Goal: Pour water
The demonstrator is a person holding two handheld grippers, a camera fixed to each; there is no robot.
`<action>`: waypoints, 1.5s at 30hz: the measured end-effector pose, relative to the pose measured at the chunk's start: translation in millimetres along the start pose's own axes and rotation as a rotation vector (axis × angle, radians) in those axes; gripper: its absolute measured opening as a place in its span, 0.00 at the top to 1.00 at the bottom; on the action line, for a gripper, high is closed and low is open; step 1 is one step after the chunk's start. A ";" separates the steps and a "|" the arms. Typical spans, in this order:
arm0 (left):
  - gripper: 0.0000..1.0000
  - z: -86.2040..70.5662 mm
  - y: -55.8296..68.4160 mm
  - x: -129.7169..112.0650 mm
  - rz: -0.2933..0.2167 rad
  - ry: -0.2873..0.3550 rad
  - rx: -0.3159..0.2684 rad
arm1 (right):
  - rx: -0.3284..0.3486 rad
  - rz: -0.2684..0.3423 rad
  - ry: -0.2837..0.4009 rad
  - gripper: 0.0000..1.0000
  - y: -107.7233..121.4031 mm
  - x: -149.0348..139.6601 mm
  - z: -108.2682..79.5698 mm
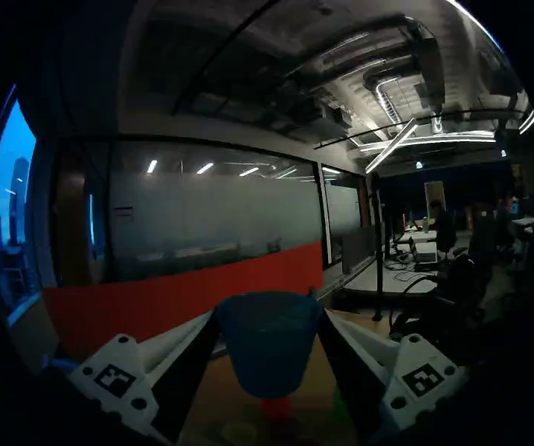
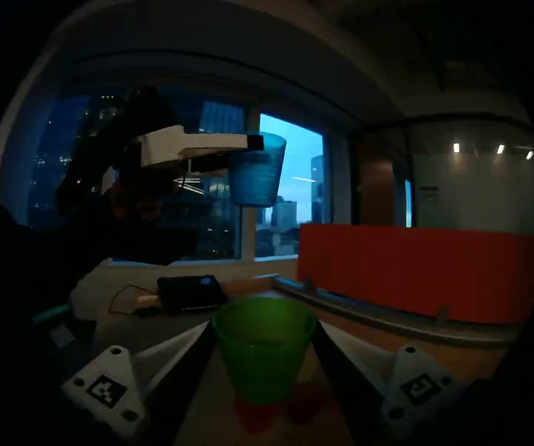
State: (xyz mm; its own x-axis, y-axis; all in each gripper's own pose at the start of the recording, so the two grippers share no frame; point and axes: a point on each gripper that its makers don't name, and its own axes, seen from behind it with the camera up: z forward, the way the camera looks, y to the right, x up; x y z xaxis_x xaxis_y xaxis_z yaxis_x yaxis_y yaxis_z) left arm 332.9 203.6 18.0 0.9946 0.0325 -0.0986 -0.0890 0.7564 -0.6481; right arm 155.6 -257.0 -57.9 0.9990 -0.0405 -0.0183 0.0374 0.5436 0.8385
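Observation:
In the left gripper view a blue cup (image 1: 269,343) stands upright between the fingers of my left gripper (image 1: 268,349), which is shut on its sides and holds it well above the table. The right gripper view shows a green cup (image 2: 264,357) upright in my right gripper (image 2: 264,360), both fingers pressed on its walls, low over the wooden table (image 2: 207,416). Farther off and higher in that view, the left gripper (image 2: 248,149) carries the blue cup (image 2: 256,178) level. I cannot tell whether either cup holds water.
Red round things (image 2: 282,409) lie on the table under the green cup. A dark flat device (image 2: 190,291) with a cable lies near the window. A red partition (image 2: 423,271) runs along the table's far side. A person's dark sleeve (image 2: 81,238) is at left.

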 end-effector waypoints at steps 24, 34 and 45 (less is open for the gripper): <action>0.11 -28.7 -40.5 -90.0 -0.040 -0.113 0.062 | -0.066 0.006 -0.072 0.08 28.5 -18.6 -10.6; 0.11 -42.5 -52.3 -148.9 -0.022 -0.188 0.084 | -0.104 -0.004 -0.124 0.08 50.8 -34.3 -21.6; 0.11 -52.2 -44.2 -208.7 0.021 -0.287 0.075 | -0.107 0.018 -0.168 0.08 60.0 -50.2 -25.6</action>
State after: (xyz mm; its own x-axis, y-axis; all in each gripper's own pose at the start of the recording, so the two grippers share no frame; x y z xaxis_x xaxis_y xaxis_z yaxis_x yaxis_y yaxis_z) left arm 126.5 129.3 27.8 0.9680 0.2241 0.1126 -0.1165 0.7993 -0.5895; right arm 108.2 -200.9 -20.6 0.9818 -0.1650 0.0945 0.0314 0.6311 0.7751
